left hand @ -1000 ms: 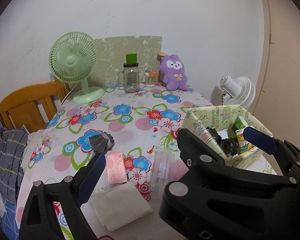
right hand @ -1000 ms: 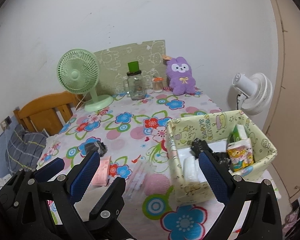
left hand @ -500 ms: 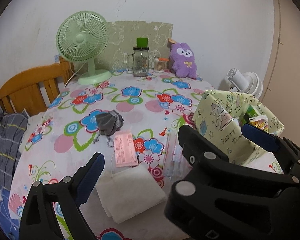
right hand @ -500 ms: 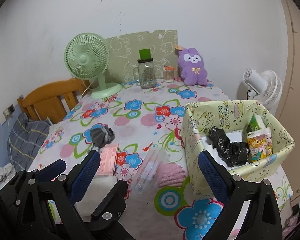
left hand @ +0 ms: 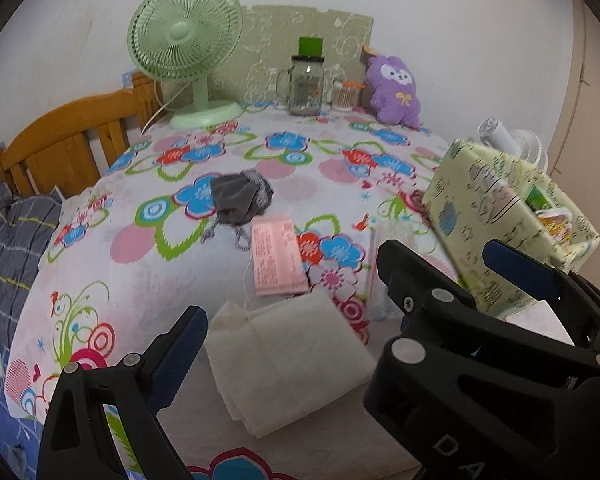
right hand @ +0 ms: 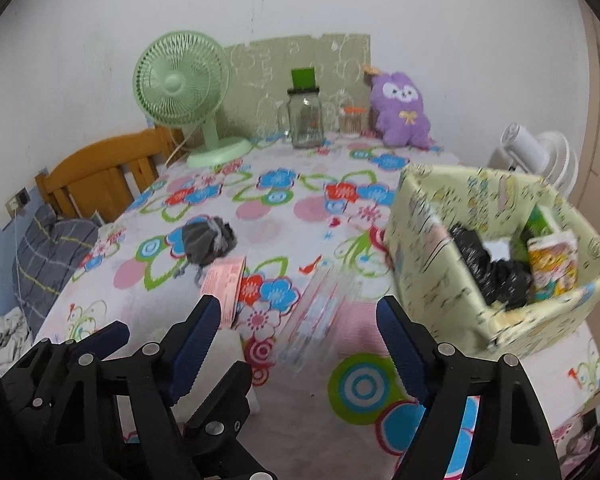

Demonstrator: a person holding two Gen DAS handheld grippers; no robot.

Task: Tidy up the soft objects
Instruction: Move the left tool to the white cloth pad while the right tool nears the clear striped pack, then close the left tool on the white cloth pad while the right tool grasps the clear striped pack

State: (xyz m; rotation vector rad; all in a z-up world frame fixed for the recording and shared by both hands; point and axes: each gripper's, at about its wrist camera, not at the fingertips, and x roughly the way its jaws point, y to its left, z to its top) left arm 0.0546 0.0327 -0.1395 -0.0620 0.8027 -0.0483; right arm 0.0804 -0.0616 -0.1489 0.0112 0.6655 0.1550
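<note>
On the flowered tablecloth (left hand: 140, 288) near the front edge lies a folded white cloth (left hand: 288, 360). My left gripper (left hand: 345, 280) hangs open over it, not touching. Behind the cloth lie a pink packet (left hand: 276, 256) and a crumpled grey pouch (left hand: 240, 196). A clear plastic packet (right hand: 320, 320) lies below my right gripper (right hand: 298, 308). That gripper's jaws are closing, and the pads press on nothing. The yellow-green box (right hand: 432, 264) at the right holds a black bag (right hand: 488, 264) and a colourful packet (right hand: 552, 264). A purple plush (right hand: 400, 116) sits at the back.
A green fan (left hand: 184, 36), a glass jar with a green lid (left hand: 306, 84) and a small jar (left hand: 344, 96) stand along the back wall. A wooden chair (left hand: 68, 140) and grey bedding (left hand: 8, 240) are at the left. A white fan (right hand: 536, 156) stands beyond the box.
Both grippers have sunk toward the table and tipped further down, so the cloth and packets look closer. The right jaws have narrowed. Nothing on the table moved.
</note>
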